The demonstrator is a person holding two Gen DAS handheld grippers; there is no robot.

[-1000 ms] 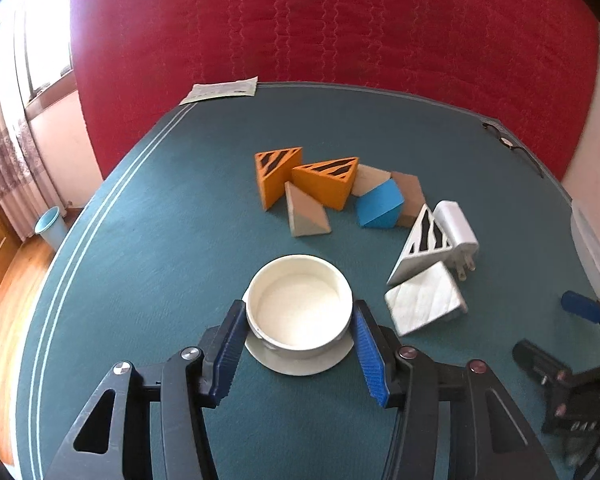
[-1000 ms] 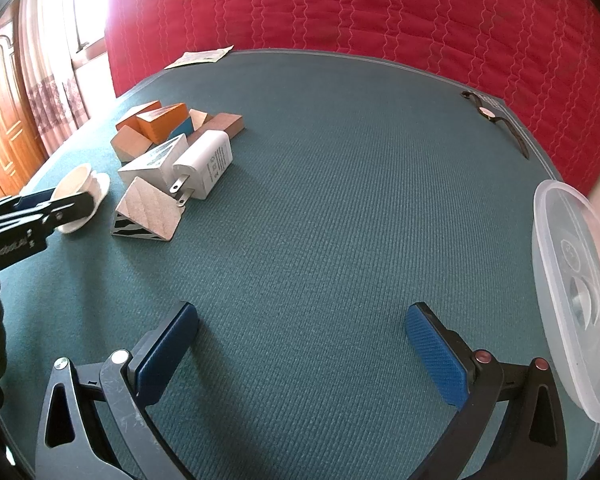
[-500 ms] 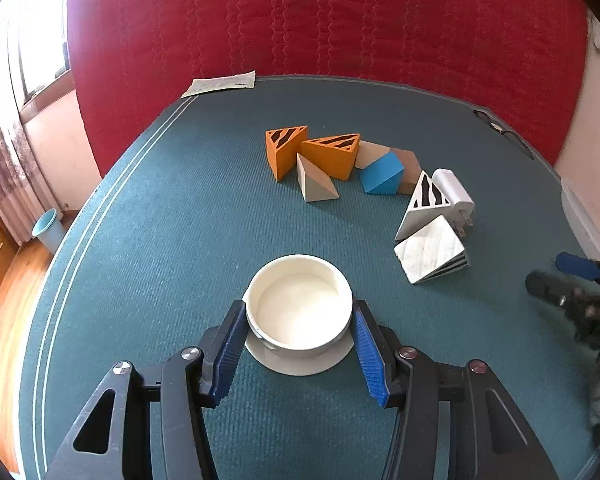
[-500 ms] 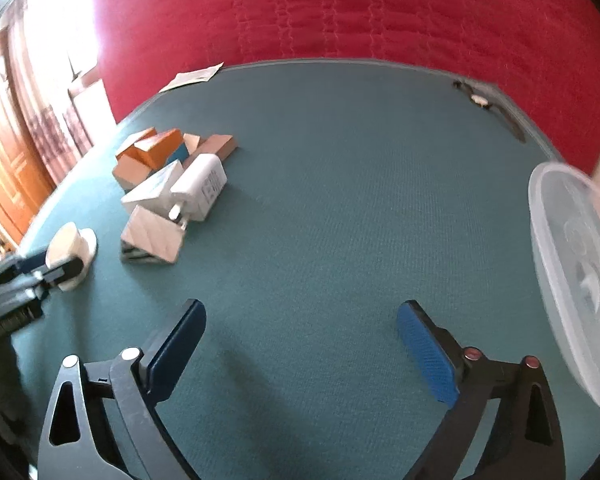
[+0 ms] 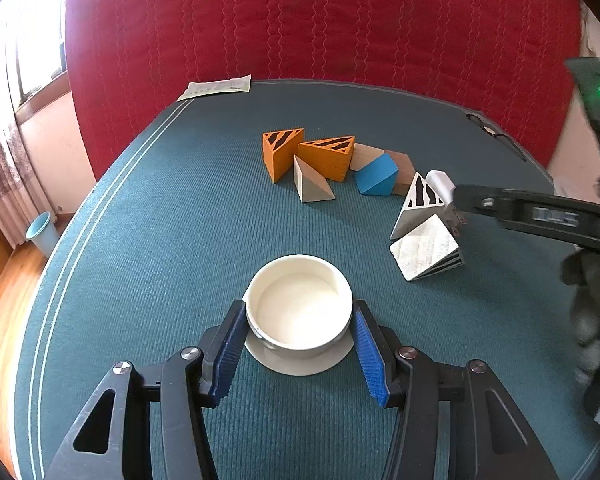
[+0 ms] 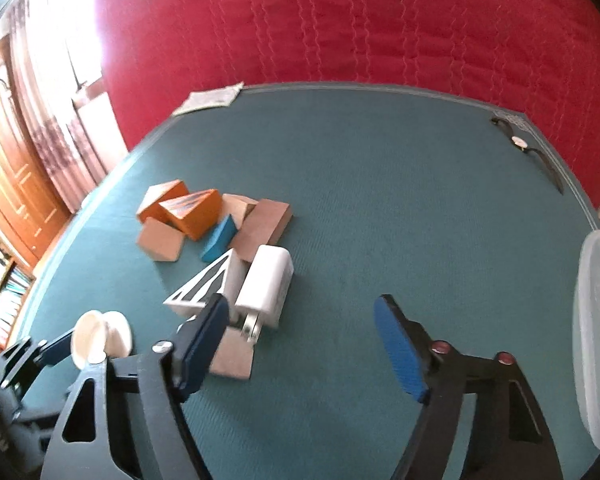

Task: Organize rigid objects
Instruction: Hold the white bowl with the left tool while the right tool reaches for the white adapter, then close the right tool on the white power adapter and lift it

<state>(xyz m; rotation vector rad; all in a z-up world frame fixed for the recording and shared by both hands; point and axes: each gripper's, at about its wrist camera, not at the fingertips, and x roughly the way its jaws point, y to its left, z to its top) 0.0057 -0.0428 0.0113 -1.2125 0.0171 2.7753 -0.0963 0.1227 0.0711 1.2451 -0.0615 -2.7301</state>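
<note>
My left gripper (image 5: 300, 336) is shut on a white round bowl (image 5: 300, 306) that rests on its saucer on the green table. Beyond it lies a cluster of blocks: two orange striped wedges (image 5: 282, 154), a beige wedge (image 5: 312, 184), a blue block (image 5: 376, 178), a brown block (image 5: 404, 168) and two white striped wedges (image 5: 426, 246). A white plug charger (image 6: 266, 288) lies beside the white wedges. My right gripper (image 6: 302, 308) hovers over the charger with its jaws closing. The charger sits just inside the left finger (image 6: 204, 328), and the pads do not press on it.
A clear plastic lid (image 6: 598, 336) lies at the table's right edge. A wristwatch (image 6: 520, 142) is at the far right corner and a paper sheet (image 6: 210, 100) at the far left. A red quilted cloth hangs behind the table. A blue bin (image 5: 42, 232) stands on the floor to the left.
My right gripper has swung left from the bare table to the charger and white wedges, and its jaws have narrowed. The left gripper still holds the bowl in place.
</note>
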